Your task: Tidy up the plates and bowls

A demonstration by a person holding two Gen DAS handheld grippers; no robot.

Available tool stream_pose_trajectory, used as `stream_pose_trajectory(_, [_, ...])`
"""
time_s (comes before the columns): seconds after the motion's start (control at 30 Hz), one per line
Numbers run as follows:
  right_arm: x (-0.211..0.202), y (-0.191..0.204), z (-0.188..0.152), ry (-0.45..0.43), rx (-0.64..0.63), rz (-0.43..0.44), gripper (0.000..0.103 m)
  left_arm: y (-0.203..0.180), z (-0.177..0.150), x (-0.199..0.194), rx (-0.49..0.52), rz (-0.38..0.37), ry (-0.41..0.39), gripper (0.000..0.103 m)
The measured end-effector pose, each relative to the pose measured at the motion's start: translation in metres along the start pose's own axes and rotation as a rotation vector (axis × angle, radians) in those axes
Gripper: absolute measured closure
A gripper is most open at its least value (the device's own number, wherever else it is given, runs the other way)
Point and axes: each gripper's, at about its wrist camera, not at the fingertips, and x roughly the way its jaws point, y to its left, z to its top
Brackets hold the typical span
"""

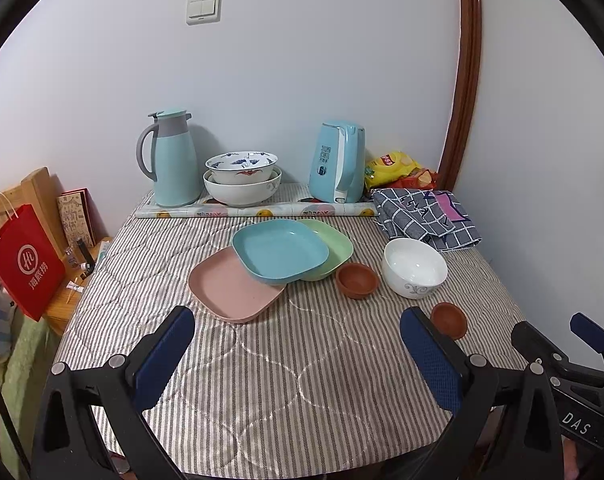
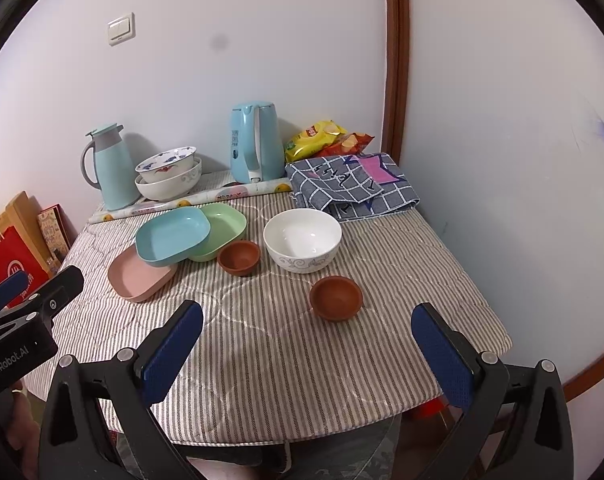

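Observation:
Three square plates overlap mid-table: pink (image 1: 230, 294) (image 2: 136, 276) nearest, blue (image 1: 280, 250) (image 2: 172, 236) on top, green (image 1: 334, 246) (image 2: 228, 220) behind. A white bowl (image 1: 414, 268) (image 2: 302, 240) stands to their right. Two small brown bowls sit near it, one (image 1: 357, 280) (image 2: 239, 257) beside the plates, one (image 1: 449, 319) (image 2: 336, 297) nearer the front. Two larger bowls (image 1: 242, 180) (image 2: 168, 174) are nested at the back. My left gripper (image 1: 298, 344) and right gripper (image 2: 308, 340) are open and empty above the table's front part.
A teal thermos (image 1: 172, 158) (image 2: 110, 166), a blue kettle (image 1: 338, 162) (image 2: 256, 142), snack bags (image 1: 394, 168) and a folded checked cloth (image 1: 426, 218) (image 2: 352, 186) line the back. A red bag (image 1: 24, 264) stands left of the table. A wall is close on the right.

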Motion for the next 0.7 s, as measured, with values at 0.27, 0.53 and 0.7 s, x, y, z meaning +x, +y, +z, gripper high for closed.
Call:
stream_pose_trajectory(0.27, [-0.0002,0.0012,0.0011,0.001,0.003,0.003,0.000,0.0027,0.0002,-0.0019,-0.005,0.000,-0.001,0.000])
stream_pose_trajectory(0.53, [-0.0020,0.0040,0.0004,-0.002,0.003,0.007,0.000,0.0042,0.0007,-0.0029,-0.008,0.001,-0.002,0.000])
stream_pose_trajectory(0.7, [-0.0027,0.0053,-0.0009,-0.001,0.000,0.010,0.000,0.0049,0.0004,-0.0038,-0.007,0.002,-0.004,0.000])
